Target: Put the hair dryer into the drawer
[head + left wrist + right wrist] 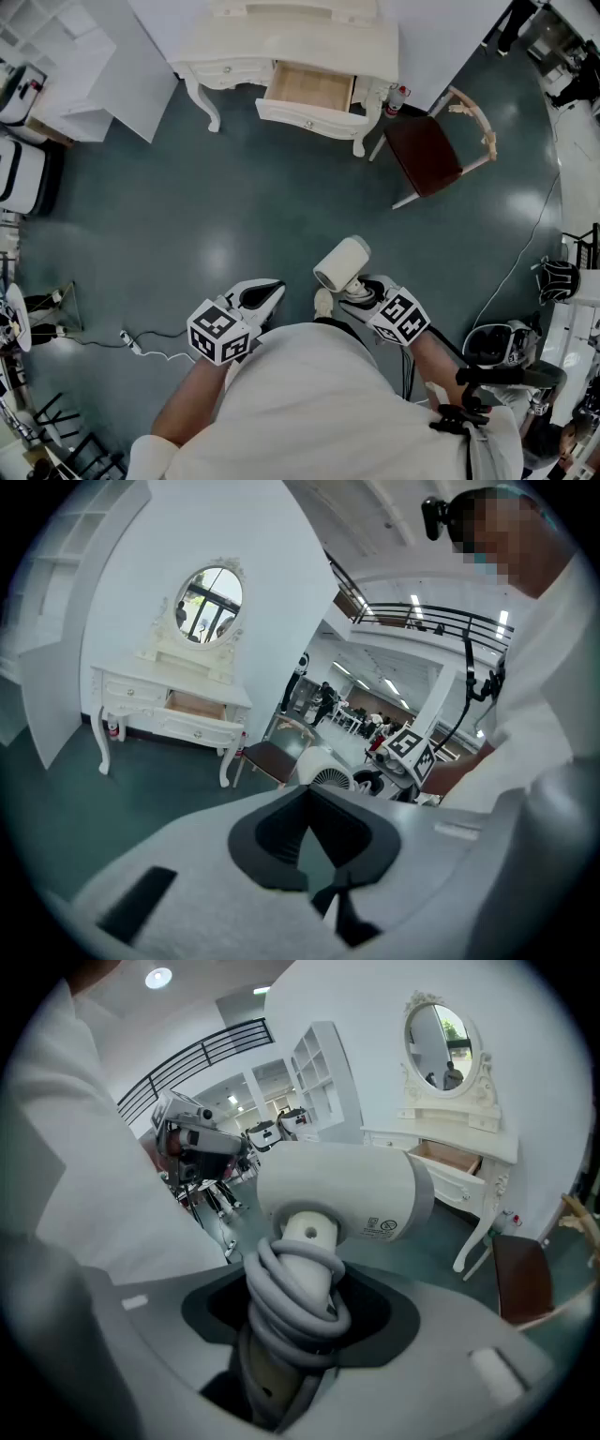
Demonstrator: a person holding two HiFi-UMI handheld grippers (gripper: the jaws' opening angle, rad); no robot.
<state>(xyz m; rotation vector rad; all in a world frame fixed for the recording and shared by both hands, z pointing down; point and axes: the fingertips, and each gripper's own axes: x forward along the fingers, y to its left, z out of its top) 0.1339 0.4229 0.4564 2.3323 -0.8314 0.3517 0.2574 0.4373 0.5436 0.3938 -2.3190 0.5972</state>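
Right gripper [352, 291]: jaws wide, clamped on the cord-wrapped handle of the one hair dryer [342, 262] | left gripper [267, 298]: empty, jaws seemingly together | one open drawer [309, 89] in dressing table [234, 47], 12 o'clock, well apart from both grippers | one chair [427, 155], 1 o'clock

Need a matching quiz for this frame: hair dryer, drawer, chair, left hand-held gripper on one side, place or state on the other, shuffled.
Column 1
1. hair dryer
2. drawer
3. chair
4. left hand-held gripper

Column 2
A. holds nothing
B. pulled open in the white dressing table
C. gripped by its cord-wrapped handle in the right hand-held gripper
D. dark red seat, standing right of the dressing table in the head view

Pairs: 1-C, 2-B, 3-D, 4-A
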